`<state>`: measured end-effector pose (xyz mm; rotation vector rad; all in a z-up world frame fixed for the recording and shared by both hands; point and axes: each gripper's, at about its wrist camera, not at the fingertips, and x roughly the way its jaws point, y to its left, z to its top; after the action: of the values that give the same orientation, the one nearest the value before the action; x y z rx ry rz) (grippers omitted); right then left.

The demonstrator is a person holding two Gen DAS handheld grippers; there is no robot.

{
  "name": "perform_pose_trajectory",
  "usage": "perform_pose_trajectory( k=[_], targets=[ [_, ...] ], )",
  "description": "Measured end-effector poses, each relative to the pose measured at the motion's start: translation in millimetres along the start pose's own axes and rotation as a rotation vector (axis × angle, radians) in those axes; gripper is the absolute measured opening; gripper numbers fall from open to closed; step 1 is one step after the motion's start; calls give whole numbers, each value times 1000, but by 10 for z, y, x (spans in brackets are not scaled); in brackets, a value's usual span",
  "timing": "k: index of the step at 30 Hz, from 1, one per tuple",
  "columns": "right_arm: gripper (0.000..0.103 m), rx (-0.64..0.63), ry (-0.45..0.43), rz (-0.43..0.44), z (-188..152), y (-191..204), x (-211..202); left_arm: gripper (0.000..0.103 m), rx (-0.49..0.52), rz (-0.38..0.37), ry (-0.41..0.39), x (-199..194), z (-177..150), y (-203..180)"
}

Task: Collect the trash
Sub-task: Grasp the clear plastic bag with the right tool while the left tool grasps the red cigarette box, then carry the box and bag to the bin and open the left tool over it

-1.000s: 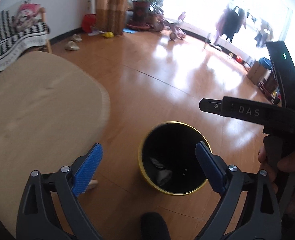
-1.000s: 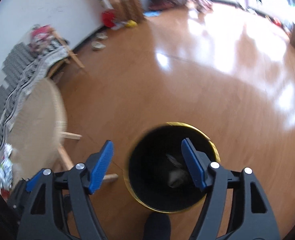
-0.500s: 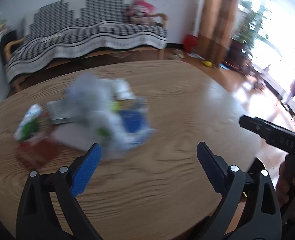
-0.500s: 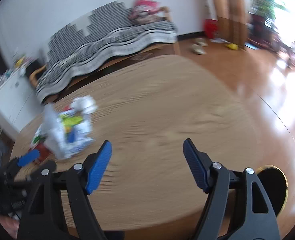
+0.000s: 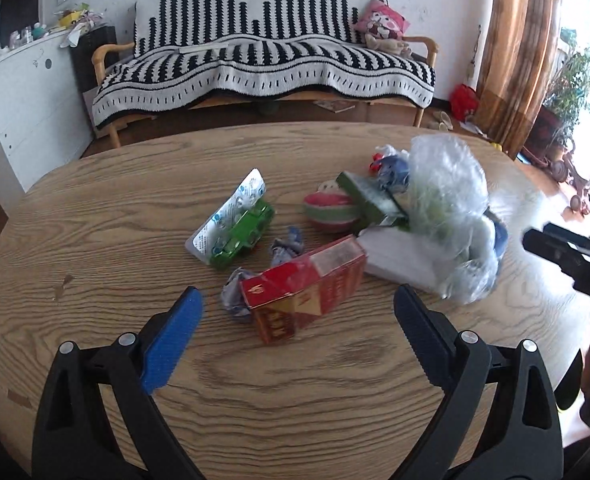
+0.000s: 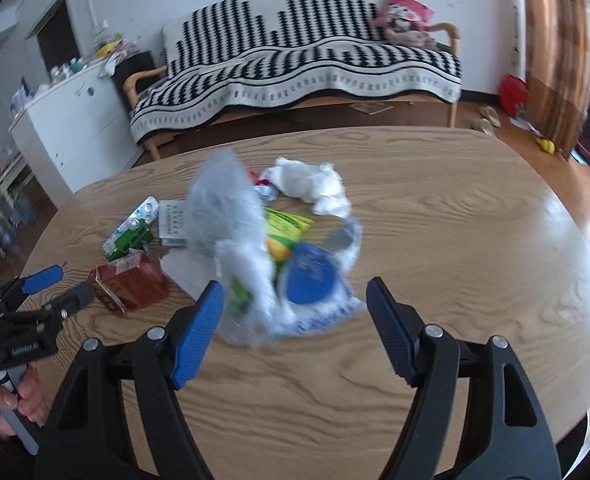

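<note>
Living room, striped sofa (image 5: 263, 52) behind the oval wooden desk (image 5: 95, 240). Your left tongs (image 5: 297, 332) and right tongs (image 6: 295, 320) both gape wide, empty, above the desk. Trash mid-desk: red carton (image 5: 303, 292) nearest left tongs, plastic bag (image 6: 255, 248) before right tongs.

left wrist: angled down, near table (image 5: 95, 240) | right wrist: same, rightward | shared: trash pile (image 5: 447, 216), sofa (image 5: 263, 60)

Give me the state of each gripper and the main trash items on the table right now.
left gripper: open, empty
right gripper: open, empty
red carton: lying on its side, top flap open
clear plastic bag: crumpled, standing tall
blister pack: propped against green toy car
</note>
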<state>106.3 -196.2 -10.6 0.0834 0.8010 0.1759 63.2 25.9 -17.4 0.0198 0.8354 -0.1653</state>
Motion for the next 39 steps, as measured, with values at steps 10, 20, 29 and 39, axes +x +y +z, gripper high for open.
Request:
perform_pose_trajectory(
  k=[10,20,29,39],
  targets=[
    [46,-84,77,-16,151,313,676,93,108,36,-10,269,-9,119],
    [25,-46,-2,93,210,273,267,74,201,69,-5,455,22,8],
    [25,-51,-4,103,100,207,42,33,228,43,29,339,-33,-174],
    [25,-7,-54,79,-10,-150,-399,24,116,-8,-42,-192,63,-292]
  ],
)
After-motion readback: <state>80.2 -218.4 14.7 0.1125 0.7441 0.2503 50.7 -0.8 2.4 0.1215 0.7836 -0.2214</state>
